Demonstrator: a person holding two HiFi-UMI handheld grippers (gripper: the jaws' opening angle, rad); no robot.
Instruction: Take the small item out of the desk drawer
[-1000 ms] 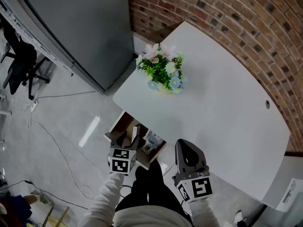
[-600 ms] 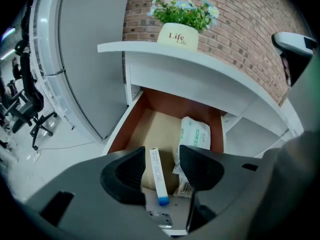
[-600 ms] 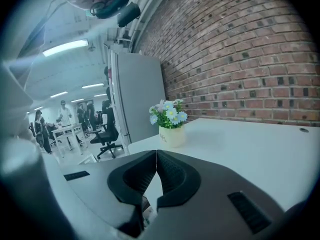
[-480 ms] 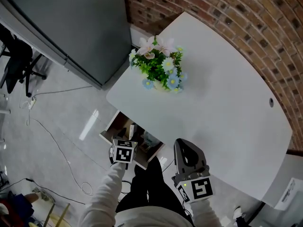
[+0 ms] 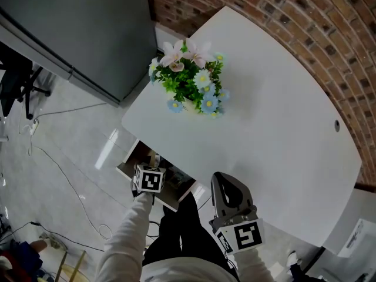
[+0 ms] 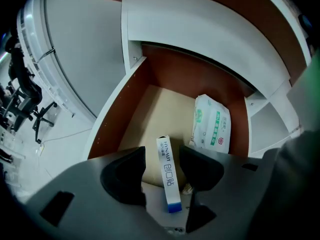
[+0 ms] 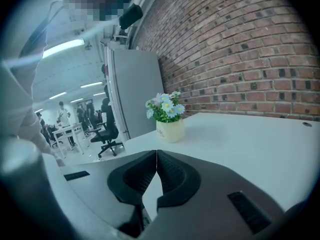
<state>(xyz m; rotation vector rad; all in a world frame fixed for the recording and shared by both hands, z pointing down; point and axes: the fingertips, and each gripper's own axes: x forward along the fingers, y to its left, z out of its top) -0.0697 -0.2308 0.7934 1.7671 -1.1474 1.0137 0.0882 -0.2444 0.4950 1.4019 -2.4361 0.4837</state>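
Narrow white carton w/ blue end [image 6: 167, 171] is in the open brown-walled desk drawer [image 6: 111, 129], lying lengthwise between the jaws of my left gripper [image 6: 163, 156], blue end nearest the cam and over the drawer's white front edge. L jaws are spread a bit wider than the carton: clear gap on the L side, R jaw right up against it, can't tell if it's touching. No clamp on it. White plastic packet w/ green print [image 6: 212, 124] lies flat on the pale drawer bottom, just beside the carton on its R, toward the back R corner. Head view: left gripper [image 5: 147, 181] is directly over the drawer [image 5: 126, 166], which sticks out from under the near edge of the white desk top [image 5: 276, 128]; my sleeve runs up to it from below. My right gripper [image 5: 228, 184] is held apart from the drawer, at the desk's near edge, pointing across the top. Its jaws [image 7: 156, 169] are fully closed, pads pressed together, nothing between them. Beyond them on the desk [image 7: 250, 139]: cream pot of pink/blue artificial flowers [image 7: 169, 119], also seen near the far L corner in head view [image 5: 191, 84]. Red brick wall [image 5: 305, 16] runs behind the desk, grey cabinet [image 5: 70, 22] to its L.
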